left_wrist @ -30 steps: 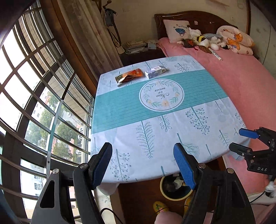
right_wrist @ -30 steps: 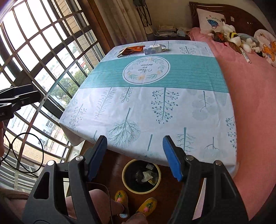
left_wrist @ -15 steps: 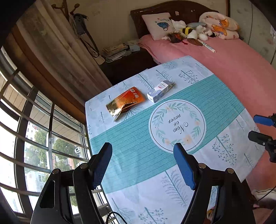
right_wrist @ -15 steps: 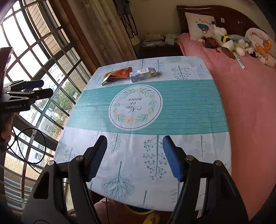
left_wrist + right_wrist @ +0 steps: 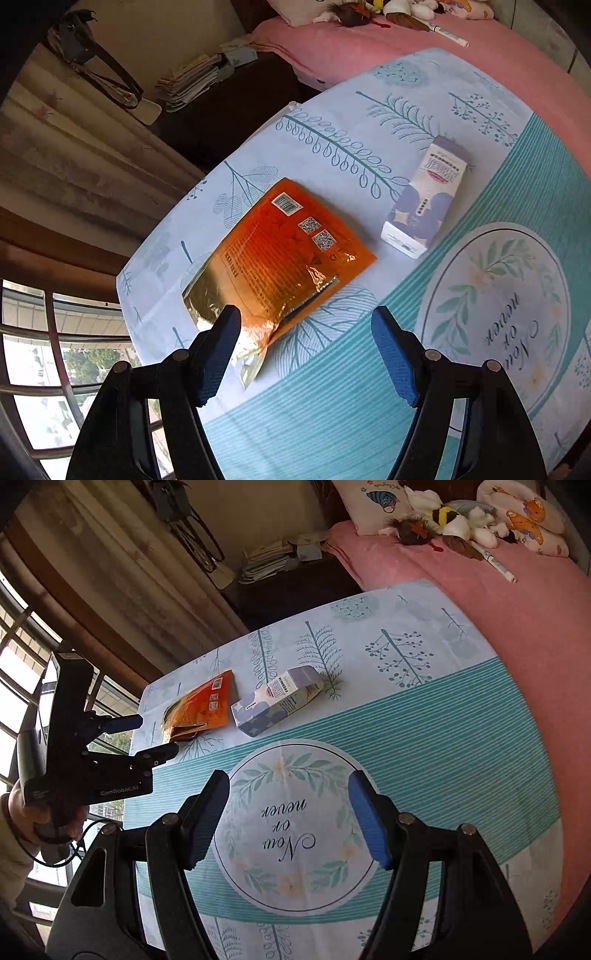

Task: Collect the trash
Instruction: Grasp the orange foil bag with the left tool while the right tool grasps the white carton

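Note:
An orange and gold foil snack bag [image 5: 280, 254] lies flat at the table's far left corner; it also shows in the right wrist view [image 5: 201, 709]. A white and purple carton [image 5: 424, 203] lies on its side just right of it, also in the right wrist view [image 5: 277, 705]. My left gripper [image 5: 306, 350] is open and empty, its fingers straddling the bag's near end, close above it. From the right wrist it [image 5: 157, 734] shows at the left. My right gripper [image 5: 290, 819] is open and empty over the round emblem [image 5: 295, 827].
The table wears a blue and teal cloth [image 5: 424, 720]. A pink bed [image 5: 480, 590] with pillows and soft toys borders its right side. A dark nightstand with papers [image 5: 269, 561] and curtains [image 5: 74, 155] stand behind. Barred windows [image 5: 55, 369] are at the left.
Both grippers moved forward over the table toward its far end. The left one closed in on the foil bag, which now fills its view. Both stay open.

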`<state>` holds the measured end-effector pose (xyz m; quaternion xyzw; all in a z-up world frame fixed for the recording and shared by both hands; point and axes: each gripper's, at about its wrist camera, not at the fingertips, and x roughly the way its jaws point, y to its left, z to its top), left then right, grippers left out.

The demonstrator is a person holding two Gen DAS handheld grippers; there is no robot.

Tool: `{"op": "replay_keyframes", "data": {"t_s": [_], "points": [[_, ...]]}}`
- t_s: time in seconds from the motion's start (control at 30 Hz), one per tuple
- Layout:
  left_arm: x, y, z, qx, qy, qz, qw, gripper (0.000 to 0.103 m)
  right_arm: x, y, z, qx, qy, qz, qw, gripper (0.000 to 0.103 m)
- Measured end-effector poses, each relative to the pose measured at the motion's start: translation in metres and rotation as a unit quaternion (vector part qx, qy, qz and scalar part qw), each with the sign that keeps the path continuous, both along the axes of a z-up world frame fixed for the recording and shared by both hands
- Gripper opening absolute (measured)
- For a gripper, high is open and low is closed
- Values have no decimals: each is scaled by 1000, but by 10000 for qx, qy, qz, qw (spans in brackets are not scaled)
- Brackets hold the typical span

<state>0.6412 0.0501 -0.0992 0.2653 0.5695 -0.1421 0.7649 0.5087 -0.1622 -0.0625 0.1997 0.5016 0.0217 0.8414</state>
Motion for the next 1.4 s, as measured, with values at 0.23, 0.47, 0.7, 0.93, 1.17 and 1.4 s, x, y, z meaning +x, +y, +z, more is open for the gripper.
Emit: {"op": "replay_keyframes", "data": {"t_s": [0.23, 0.47, 0.7, 0.93, 1.17, 1.4], "points": [[35, 7, -49, -159, 132, 25, 9998, 77, 34, 9, -42, 225, 248, -211, 9992, 64], [64, 31, -57, -850, 439, 248, 9951, 61, 64, 20, -59, 362, 354, -279, 9983, 64], [76, 52, -53, -1239, 502, 576, 9894, 16, 103, 26, -74, 489, 517, -592, 9957, 70], [45, 53, -34, -1673, 524, 961, 9798, 3, 133, 31, -98, 238, 906, -1045, 9901, 72], [9, 57, -18, -2019, 461, 1203, 9709, 2, 149, 42, -104, 280, 1051, -1122, 9877, 72], [-19, 65, -4, -2253, 414, 1400, 9633, 2, 156, 54, -104, 74, 1103, -964, 9892, 37]]}}
